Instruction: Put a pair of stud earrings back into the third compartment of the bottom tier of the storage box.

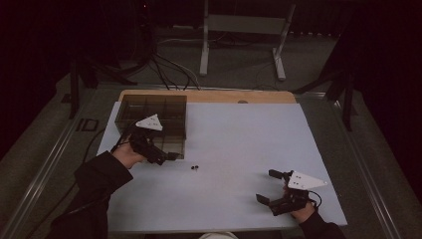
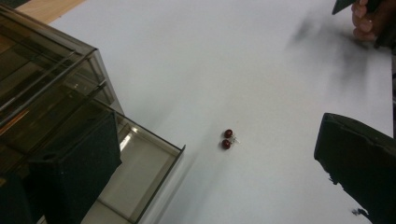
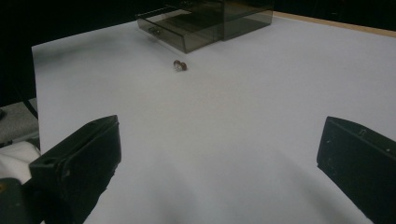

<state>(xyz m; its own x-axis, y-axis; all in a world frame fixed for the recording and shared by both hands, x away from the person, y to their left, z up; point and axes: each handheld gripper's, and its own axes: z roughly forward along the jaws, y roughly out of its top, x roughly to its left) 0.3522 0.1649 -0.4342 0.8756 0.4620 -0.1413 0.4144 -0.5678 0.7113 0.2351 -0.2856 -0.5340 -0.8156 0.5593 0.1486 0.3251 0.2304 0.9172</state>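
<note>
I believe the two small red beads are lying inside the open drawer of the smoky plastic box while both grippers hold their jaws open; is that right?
Not quite: the two red beads lie on the white table, just outside the open drawer of the smoky plastic box, as the left gripper view shows. The rest holds: the left gripper and the right gripper both have their jaws open.
</note>
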